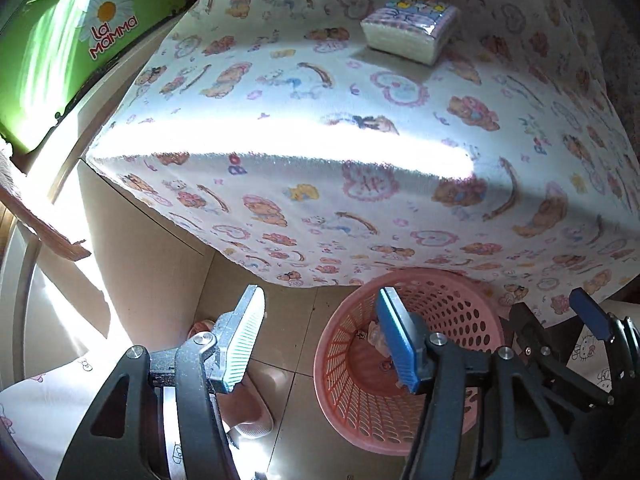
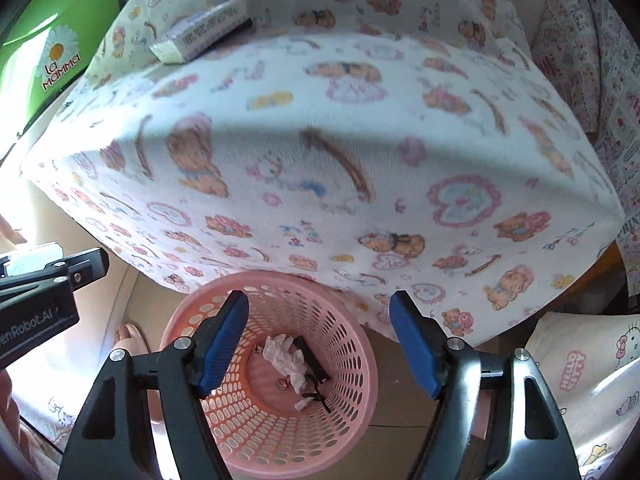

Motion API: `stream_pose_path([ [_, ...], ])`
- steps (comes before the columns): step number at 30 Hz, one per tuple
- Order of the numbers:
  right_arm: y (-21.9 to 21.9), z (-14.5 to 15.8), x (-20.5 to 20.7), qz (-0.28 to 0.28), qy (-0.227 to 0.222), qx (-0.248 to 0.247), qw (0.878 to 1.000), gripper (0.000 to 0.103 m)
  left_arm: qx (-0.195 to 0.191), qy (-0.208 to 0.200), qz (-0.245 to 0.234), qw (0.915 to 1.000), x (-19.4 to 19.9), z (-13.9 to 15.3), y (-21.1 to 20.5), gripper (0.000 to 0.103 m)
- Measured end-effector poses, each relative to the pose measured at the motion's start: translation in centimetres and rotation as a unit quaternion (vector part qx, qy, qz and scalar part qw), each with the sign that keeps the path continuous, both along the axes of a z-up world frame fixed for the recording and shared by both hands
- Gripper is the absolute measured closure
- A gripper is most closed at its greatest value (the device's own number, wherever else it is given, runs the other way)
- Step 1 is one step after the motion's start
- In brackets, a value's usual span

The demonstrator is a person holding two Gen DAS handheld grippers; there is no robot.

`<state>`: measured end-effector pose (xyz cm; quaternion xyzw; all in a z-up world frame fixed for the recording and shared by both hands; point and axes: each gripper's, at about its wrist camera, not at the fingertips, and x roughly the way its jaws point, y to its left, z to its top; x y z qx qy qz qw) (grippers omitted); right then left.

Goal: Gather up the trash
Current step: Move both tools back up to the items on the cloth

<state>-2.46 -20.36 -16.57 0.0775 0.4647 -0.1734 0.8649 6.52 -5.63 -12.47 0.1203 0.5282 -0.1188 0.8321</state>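
Sunlight falls across a tabletop (image 1: 280, 92) draped in a white cloth printed with bears and hearts, its edge hanging down over a tiled floor (image 1: 304, 380). Below that hanging edge stands a pink perforated basket (image 2: 348, 364), and in its bottom lies the trash: crumpled white wrappers (image 2: 286, 356) and a dark strip (image 2: 314, 362) beside them. Above the basket the right claw (image 2: 320, 342) stands wide with nothing between its blue pads. The left claw (image 1: 320, 344) hangs just beside the basket's rim, also spread apart and empty, one pad over the basket and the other over the floor. Further back on the tabletop rests a wrapped pack of napkins (image 1: 410, 32). A green box (image 1: 80, 40) marked "La Mamma" sits beyond the tabletop's left edge.
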Motion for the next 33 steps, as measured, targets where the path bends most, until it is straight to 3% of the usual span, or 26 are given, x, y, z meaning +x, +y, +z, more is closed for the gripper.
stream_pose_path([
  [13, -0.1, 6.8, -0.5, -0.012, -0.088, -0.033, 0.996, 0.024, -0.009, -0.153, 0.006, 0.9881, -0.7, 5.6, 0.6, 0.011],
  [16, -0.8, 7.4, -0.5, -0.019, -0.103, -0.036, 0.994, 0.02, -0.019, -0.156, 0.009, 0.9875, -0.7, 6.1, 0.7, 0.01],
  [26, -2.2, 9.3, -0.6, -0.03, -0.127, -0.046, 0.99, 0.018, -0.027, -0.169, 0.016, 0.9851, -0.9, 7.0, 0.8, 0.01],
  [30, -2.9, 10.8, 0.9, -0.004, -0.108, -0.047, 0.993, 0.018, -0.036, -0.169, 0.016, 0.9848, -0.8, 7.3, 0.6, 0.01],
  [33, -3.6, 13.3, 1.6, 0.019, -0.132, -0.063, 0.989, 0.018, -0.035, -0.177, 0.014, 0.9836, -0.9, 7.5, 0.3, 0.01],
])
